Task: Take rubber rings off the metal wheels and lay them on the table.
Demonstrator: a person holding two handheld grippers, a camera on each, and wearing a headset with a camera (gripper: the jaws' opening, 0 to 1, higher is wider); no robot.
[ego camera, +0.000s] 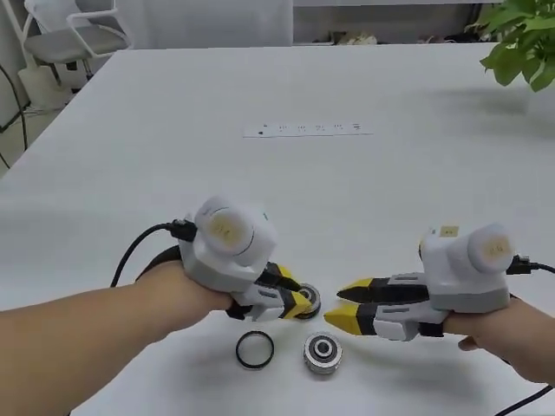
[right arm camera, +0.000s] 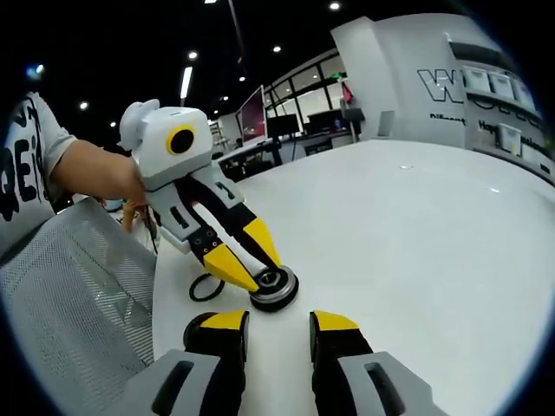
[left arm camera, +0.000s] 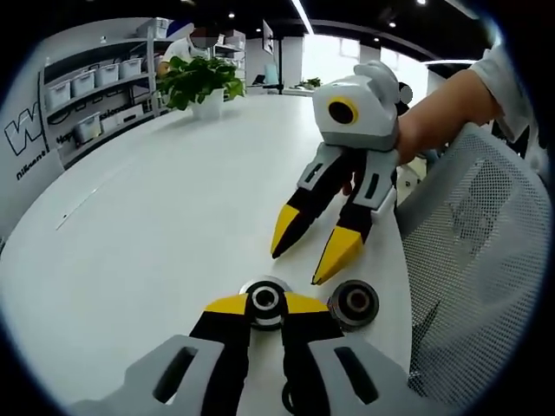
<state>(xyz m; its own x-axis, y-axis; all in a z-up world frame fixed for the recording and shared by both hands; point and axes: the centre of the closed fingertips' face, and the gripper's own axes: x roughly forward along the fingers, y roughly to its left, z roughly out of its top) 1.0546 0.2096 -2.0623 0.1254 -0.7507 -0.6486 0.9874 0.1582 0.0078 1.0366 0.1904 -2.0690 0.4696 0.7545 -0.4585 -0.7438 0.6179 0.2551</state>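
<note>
White surface carries the whole job, and the work sits at its near edge. The left claw is clamped on a metal wheel, which rests on the surface. In the left gripper view its yellow tips sit on either side of that wheel. In the right gripper view the wheel shows a dark band round its rim, with the left claw coming down on it from the upper left.

The right claw faces it from the right with its tips apart, holding nothing. A narrow strip of bare surface lies between its tips and the held wheel. The right gripper view shows the same thing, with the right claw gaping just short of the wheel. In the left gripper view the right claw points down toward the wheel, spread wide.

A second wheel lies flat just in front of the two claws, close beside the held one. One black rubber ring lies loose and flat on the surface to the left of that second wheel, touching nothing. It also shows beside the left claw in the right gripper view.

Farther back, a white power strip lies alone mid-surface, well apart from the work. A potted plant stands at the far right corner and an office chair beyond the far left. A grey mesh chair crowds the near edge by the person's arm.
</note>
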